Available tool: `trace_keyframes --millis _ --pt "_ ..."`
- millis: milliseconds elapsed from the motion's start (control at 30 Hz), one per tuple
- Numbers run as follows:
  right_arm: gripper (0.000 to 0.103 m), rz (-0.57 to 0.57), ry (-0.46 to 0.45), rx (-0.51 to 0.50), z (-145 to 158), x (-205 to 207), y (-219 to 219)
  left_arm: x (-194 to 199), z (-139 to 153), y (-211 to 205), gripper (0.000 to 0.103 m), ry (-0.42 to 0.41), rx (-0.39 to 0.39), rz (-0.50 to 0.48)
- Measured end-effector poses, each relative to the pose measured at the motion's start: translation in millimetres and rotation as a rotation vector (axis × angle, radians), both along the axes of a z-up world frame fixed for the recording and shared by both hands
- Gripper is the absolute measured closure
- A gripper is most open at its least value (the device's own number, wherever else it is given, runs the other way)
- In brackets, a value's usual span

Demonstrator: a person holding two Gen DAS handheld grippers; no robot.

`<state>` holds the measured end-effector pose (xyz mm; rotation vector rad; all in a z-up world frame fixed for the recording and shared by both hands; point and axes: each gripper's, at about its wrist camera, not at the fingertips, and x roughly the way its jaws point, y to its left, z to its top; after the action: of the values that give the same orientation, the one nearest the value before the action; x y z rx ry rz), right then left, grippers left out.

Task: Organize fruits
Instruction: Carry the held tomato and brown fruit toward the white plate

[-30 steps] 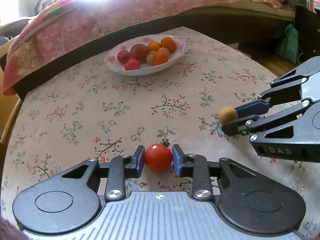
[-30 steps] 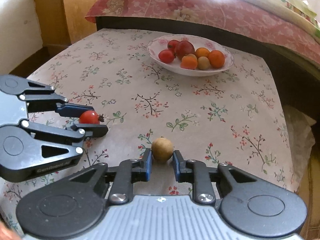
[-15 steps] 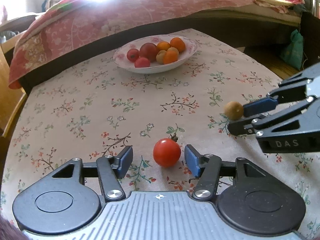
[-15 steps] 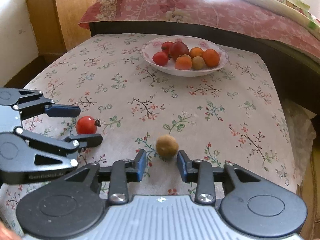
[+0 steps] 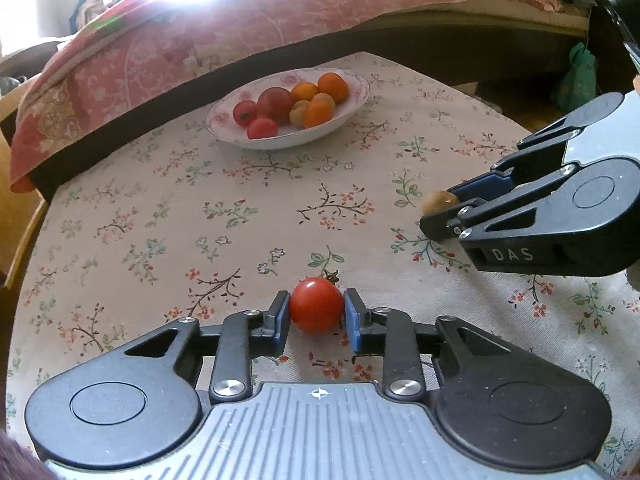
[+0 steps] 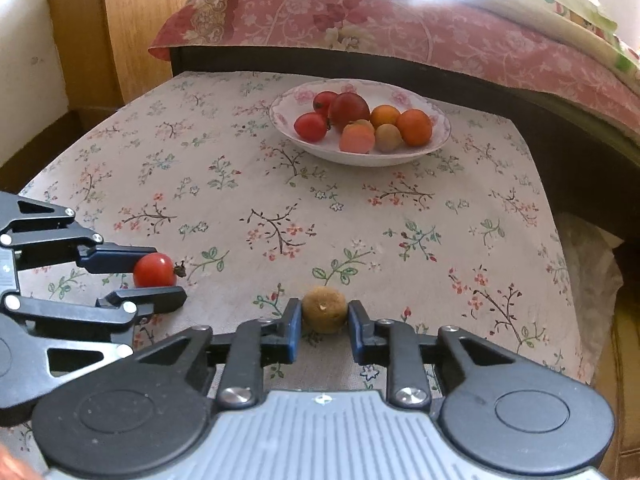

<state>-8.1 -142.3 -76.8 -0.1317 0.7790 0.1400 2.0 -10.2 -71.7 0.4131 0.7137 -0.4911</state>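
Observation:
A red cherry tomato (image 5: 316, 310) sits on the flowered tablecloth between the blue pads of my left gripper (image 5: 316, 308), which is shut on it. My right gripper (image 6: 324, 316) is shut on a small brown round fruit (image 6: 324, 314), low over the cloth. Each gripper shows in the other's view: the right gripper (image 5: 438, 208) with the brown fruit (image 5: 440, 200) at the right, the left gripper (image 6: 168, 276) with the tomato (image 6: 154, 270) at the left. A white floral bowl (image 5: 216, 120) at the far side holds several red and orange fruits; the bowl (image 6: 440, 128) is apart from both grippers.
The tablecloth (image 5: 240, 208) covers a small table that ends just past the bowl. Behind it runs a bed with a pink quilt (image 5: 200, 40). A wooden cabinet (image 6: 120, 20) stands at the far left, and a green bag (image 5: 576, 80) lies on the floor at the right.
Half a second ago both grippers stood open around their fruits. Both have now closed back onto them, the left on the tomato, the right on the brown fruit.

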Motion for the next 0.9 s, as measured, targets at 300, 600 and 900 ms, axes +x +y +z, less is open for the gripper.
trace_keyframes --millis 300,600,900 --pt "0.077 -0.028 -0.015 0.033 17 -1 -5 9 6 0 0.068 0.007 0.005 0.016" --pt "0.077 -0.022 -0.032 0.044 41 12 -3 30 28 -1 0.068 0.001 -0.059 0.057" --pt "0.077 -0.001 -0.072 0.046 61 39 0 61 52 -14 0.068 -0.052 -0.093 0.068"
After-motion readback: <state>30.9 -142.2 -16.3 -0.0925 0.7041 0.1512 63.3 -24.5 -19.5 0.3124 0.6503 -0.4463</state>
